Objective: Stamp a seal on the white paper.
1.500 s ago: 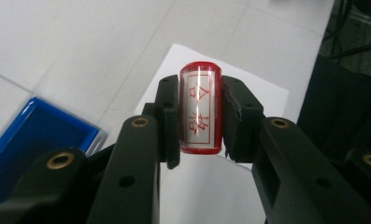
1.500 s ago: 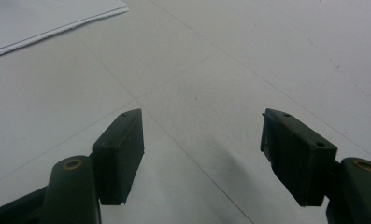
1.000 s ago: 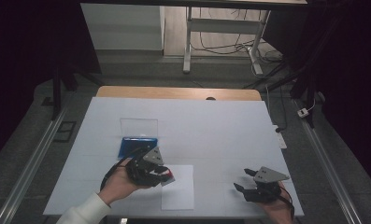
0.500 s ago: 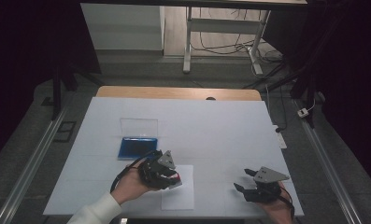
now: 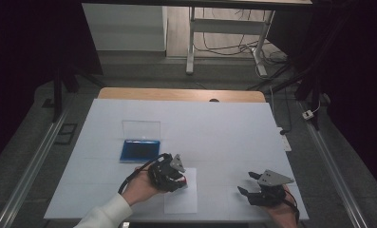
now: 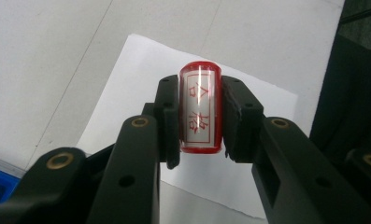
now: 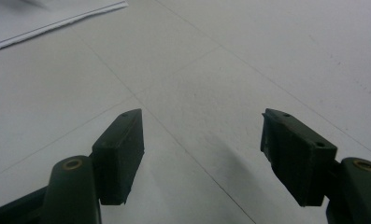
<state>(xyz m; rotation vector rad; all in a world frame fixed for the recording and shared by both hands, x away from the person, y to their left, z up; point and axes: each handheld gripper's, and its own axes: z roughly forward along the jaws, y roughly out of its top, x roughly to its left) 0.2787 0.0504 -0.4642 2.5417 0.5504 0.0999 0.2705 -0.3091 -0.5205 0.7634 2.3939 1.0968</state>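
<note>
My left gripper (image 5: 176,176) is shut on a red cylindrical stamp (image 6: 200,112) whose clear face carries red characters, the pads squeezing its two sides. It hovers over the upper left part of a white paper sheet (image 5: 181,200) lying near the table's front edge; the same sheet (image 6: 141,70) spreads out behind the stamp. A blue ink pad (image 5: 138,150) with its clear lid (image 5: 141,128) folded back lies just left and behind. My right gripper (image 5: 248,184) rests low at the front right, its jaws wide open (image 7: 202,140) with bare table between them.
The white table top (image 5: 224,133) stretches away behind both grippers, with a wooden strip (image 5: 176,94) along its far edge. A corner of the paper sheet (image 7: 57,18) lies at the upper left of the right gripper view. Metal rails run down both sides of the table.
My left gripper has carried the stamp to the right and downward, from beside the blue ink pad to above the paper sheet. The right gripper has kept still.
</note>
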